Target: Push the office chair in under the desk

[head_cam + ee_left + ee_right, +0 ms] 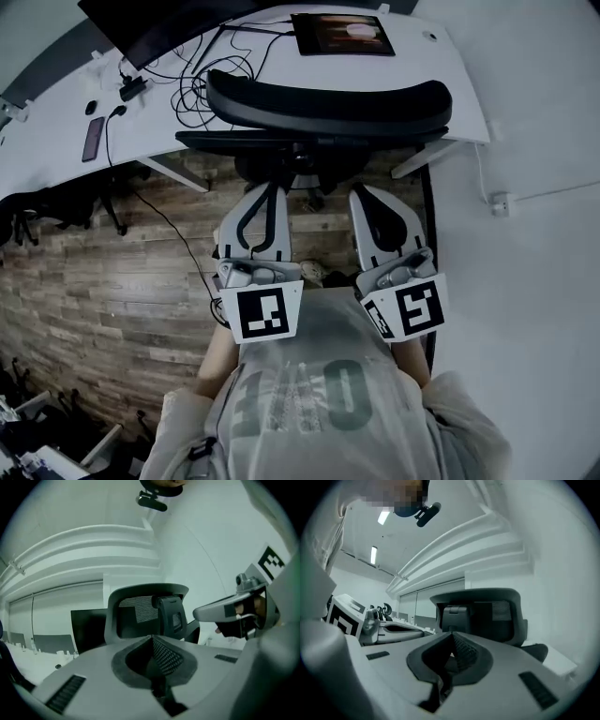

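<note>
the white tabletop runs across the top of the head view and the chair looks pretty much parked already: its backrest sits right at the tabletop's near edge and the seat seems tucked underneath. i'd call the push basically done, maybe one last nudge left. the left hand-held gripper and right hand-held gripper are both clenched on nothing, pointing at the chair's back but apart from it.
</note>
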{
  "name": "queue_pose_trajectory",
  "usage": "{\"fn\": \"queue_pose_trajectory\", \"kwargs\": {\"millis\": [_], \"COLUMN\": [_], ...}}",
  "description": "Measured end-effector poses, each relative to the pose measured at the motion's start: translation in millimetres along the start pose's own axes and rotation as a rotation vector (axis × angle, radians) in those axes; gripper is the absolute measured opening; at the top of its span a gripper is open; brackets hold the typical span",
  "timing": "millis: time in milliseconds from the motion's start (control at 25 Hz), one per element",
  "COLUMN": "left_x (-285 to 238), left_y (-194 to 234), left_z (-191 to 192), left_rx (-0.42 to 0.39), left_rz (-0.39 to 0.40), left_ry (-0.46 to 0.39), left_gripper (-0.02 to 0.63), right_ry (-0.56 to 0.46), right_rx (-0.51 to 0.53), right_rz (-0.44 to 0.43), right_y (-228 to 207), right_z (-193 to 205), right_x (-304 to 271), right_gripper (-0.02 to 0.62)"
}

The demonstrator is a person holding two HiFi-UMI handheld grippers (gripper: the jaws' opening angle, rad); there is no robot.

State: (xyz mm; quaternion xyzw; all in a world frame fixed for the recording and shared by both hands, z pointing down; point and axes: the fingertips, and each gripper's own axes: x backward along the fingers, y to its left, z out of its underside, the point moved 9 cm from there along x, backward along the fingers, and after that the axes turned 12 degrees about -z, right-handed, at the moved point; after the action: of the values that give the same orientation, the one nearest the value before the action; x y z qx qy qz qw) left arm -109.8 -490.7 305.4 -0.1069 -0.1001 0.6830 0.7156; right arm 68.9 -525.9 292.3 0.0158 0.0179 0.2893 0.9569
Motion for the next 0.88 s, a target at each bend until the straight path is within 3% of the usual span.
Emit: {"fn": "queue_pose_trajectory", "kwargs": {"millis": [160, 480, 880], "left_x": [0.7, -3.4, -11.8], "left_y": [-9.2, -11.8, -24.3], "left_z": [0.6, 0.5, -5.9], "left_rx": [0.045, 0.006, -0.022], "left_rz": [0.026, 0.031, 0.032], "left_ry": [0.004, 0.001, 0.007], "left_gripper": [0.017, 0.017, 0.017], "right_ry": [0.030, 0.036, 0.050], "right_rx": [-0.008, 0.026, -0.038], "right_rz": [-0.065, -0.089, -0.126], "right_y": [12.9, 7.7, -0.6], "right_z": [9.9, 11.9, 16.9], "right_x": [-9.5, -14.8, -16.3], "right_gripper": [0.021, 0.020, 0.020]}}
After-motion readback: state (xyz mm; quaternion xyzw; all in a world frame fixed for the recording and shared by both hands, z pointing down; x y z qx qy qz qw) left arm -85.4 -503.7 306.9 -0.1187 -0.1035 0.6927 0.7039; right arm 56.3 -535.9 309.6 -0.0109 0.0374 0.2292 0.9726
